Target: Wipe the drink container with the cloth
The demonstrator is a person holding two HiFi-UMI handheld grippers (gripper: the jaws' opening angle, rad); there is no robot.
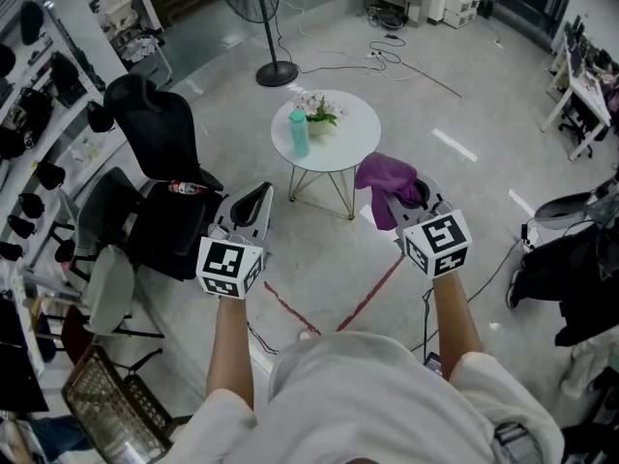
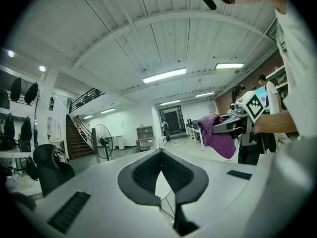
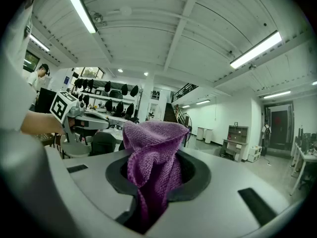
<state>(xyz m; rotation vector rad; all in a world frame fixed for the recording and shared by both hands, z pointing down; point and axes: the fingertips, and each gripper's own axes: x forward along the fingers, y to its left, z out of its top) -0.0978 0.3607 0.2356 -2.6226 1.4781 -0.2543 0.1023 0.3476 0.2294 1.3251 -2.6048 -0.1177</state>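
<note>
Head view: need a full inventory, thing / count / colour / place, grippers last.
round table: 1, white top on thin wire legs, on the floor ahead
drink container: 1, teal, upright on the table's left part
flower pot: 1, white with pale flowers, on the table beside the container
cloth: 1, purple, hanging from the right gripper
office chair: at least 1, black, left of the table
standing fan: 1, black, beyond the table
red tape: crossing lines, on the floor near the person
cables: several, dark, on the far floor
left gripper: 1, grey, jaws shut, empty
right gripper: 1, grey, clamped on the cloth
</note>
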